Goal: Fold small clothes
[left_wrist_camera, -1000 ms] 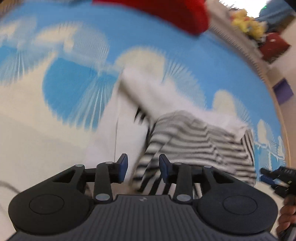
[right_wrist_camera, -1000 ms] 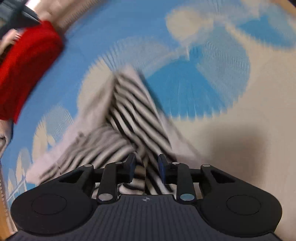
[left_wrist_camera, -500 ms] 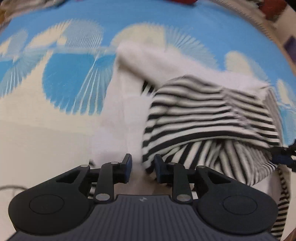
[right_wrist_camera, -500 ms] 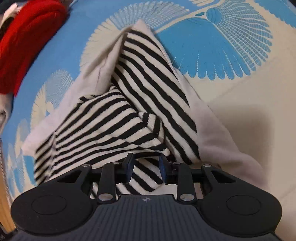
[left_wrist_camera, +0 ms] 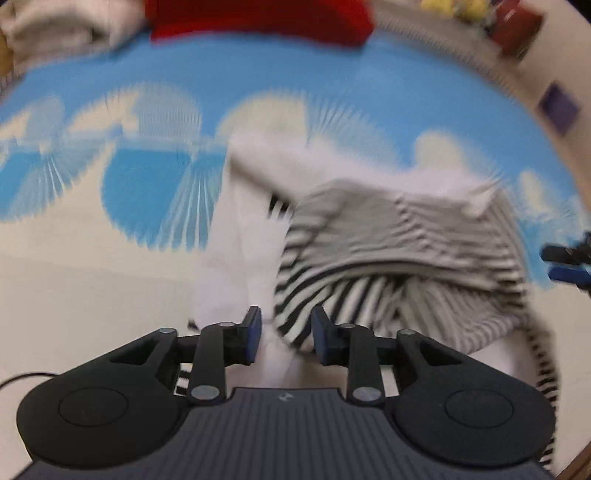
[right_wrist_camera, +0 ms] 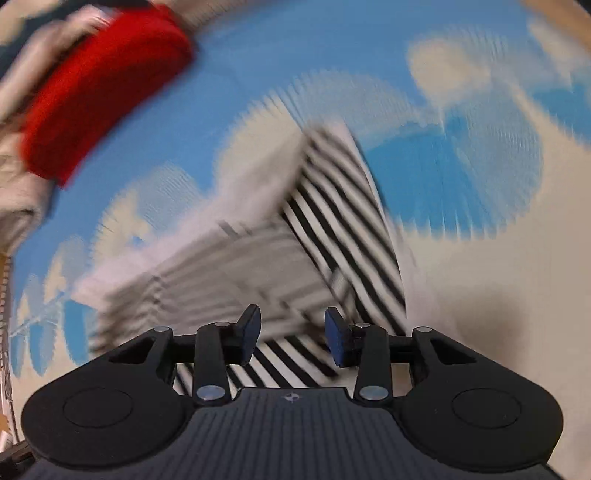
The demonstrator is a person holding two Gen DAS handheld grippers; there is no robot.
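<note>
A small black-and-white striped garment with a white inner side [left_wrist_camera: 388, 251] lies partly folded on a blue and cream patterned mat [left_wrist_camera: 110, 288]. It also shows in the right wrist view [right_wrist_camera: 332, 229]. My left gripper [left_wrist_camera: 286, 338] is open over the garment's near edge, with cloth between the fingers but not clamped. My right gripper [right_wrist_camera: 291, 338] is open just above the striped cloth and holds nothing. Its blue tips show at the right edge of the left wrist view [left_wrist_camera: 569, 258]. Both views are blurred by motion.
A red folded cloth [left_wrist_camera: 258, 16] lies at the mat's far edge, also in the right wrist view [right_wrist_camera: 99, 92]. Pale clothes [left_wrist_camera: 62, 22] lie beside it. Toys and a red box [left_wrist_camera: 513, 22] stand at the far right, beyond the mat.
Both grippers have opened wider and pulled back a little from the striped garment, which now lies folded over itself. Both cameras are moving.
</note>
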